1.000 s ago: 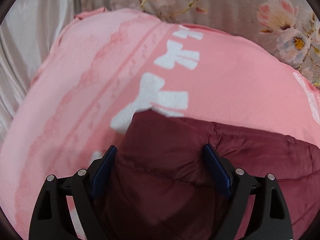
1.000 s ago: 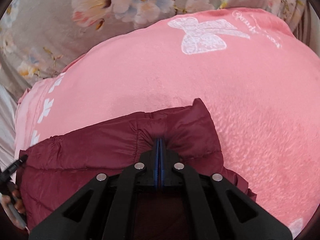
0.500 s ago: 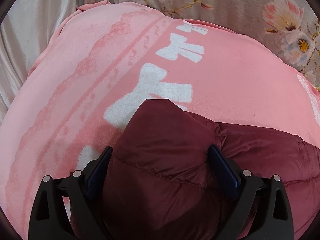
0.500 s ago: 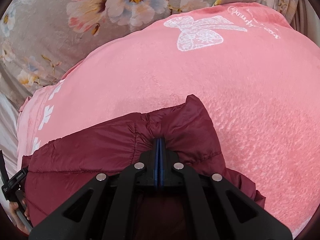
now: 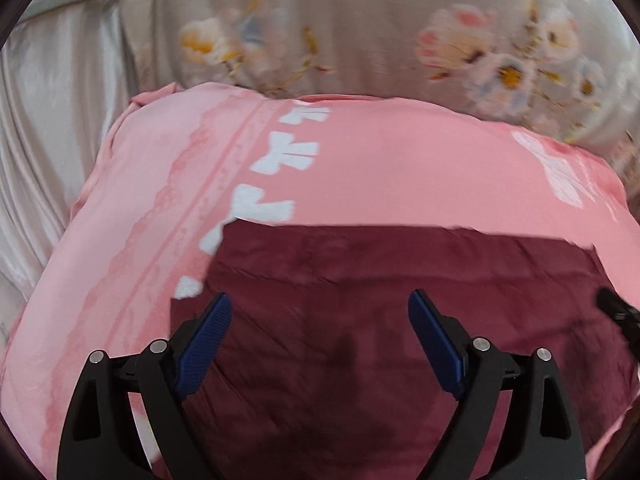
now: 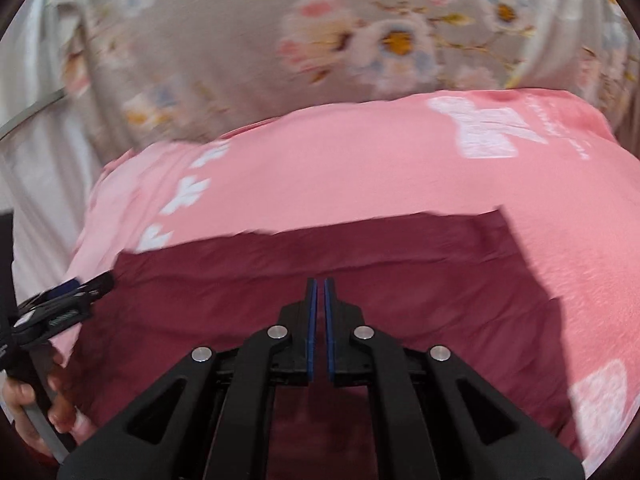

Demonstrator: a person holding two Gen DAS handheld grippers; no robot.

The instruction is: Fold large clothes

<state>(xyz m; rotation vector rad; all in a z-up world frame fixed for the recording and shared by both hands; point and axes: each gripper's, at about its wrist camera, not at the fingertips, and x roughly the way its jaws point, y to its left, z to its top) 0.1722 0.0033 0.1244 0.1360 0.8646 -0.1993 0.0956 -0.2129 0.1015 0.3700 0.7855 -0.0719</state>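
A maroon puffer jacket [image 5: 400, 280] [image 6: 360, 256] lies flat on a pink blanket [image 5: 400, 168] [image 6: 360, 168], its far edge straight. My left gripper [image 5: 320, 298] hovers over the jacket's left part with its jaws wide and closing a little; nothing is between the pads. My right gripper [image 6: 320, 282] hangs above the jacket's middle. Its jaws are opening, a thin slit shows between the pads, and no cloth is in it. The left gripper [image 6: 76, 292] also shows at the jacket's left edge, held by a hand [image 6: 36, 412]. The right gripper's tip [image 5: 616, 312] pokes in at the right.
The pink blanket has white bow prints [image 5: 280, 156] and lies on a grey floral sheet [image 5: 360, 40] [image 6: 240, 40]. White satin fabric [image 5: 48, 140] falls away on the left.
Both grippers have risen and pulled back. The right one has let go of the jacket's corner, and the bunched corner has left the left jaws. The jacket now lies flat.
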